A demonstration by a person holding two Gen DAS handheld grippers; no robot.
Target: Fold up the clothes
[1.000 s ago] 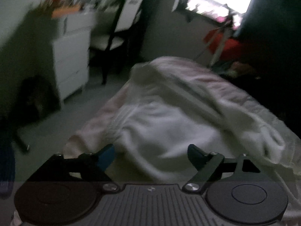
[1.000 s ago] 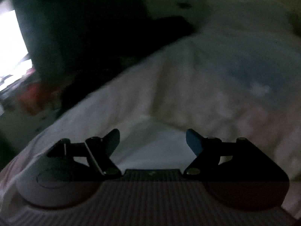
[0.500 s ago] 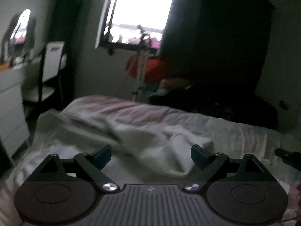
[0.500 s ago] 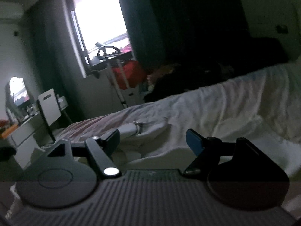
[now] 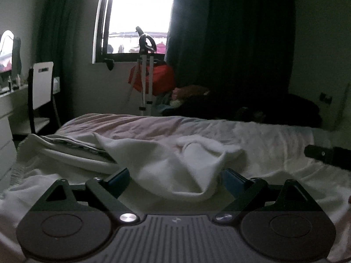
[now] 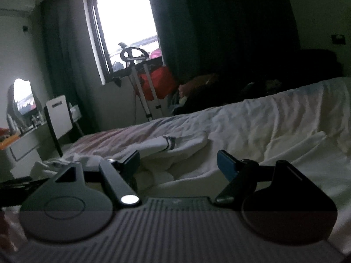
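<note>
A crumpled white garment (image 5: 175, 166) lies on the bed (image 5: 274, 138), with a striped cuff showing in the right wrist view (image 6: 169, 142). My left gripper (image 5: 175, 175) is open and empty, low over the near edge of the garment. My right gripper (image 6: 178, 162) is open and empty, just in front of the bunched white cloth (image 6: 158, 175). The tip of the right gripper shows at the right edge of the left wrist view (image 5: 324, 153).
A bright window (image 5: 140, 15) and dark curtains (image 5: 241, 43) are behind the bed. A steamer stand (image 5: 144, 76) with a red bag (image 5: 162, 79), a white chair (image 5: 41, 87) and a dresser (image 6: 26, 144) stand on the left. Dark clothes (image 5: 285, 109) are piled at the far side.
Both cameras have swung up from the bed to a level view of the room and settled. Both grippers stay open and empty.
</note>
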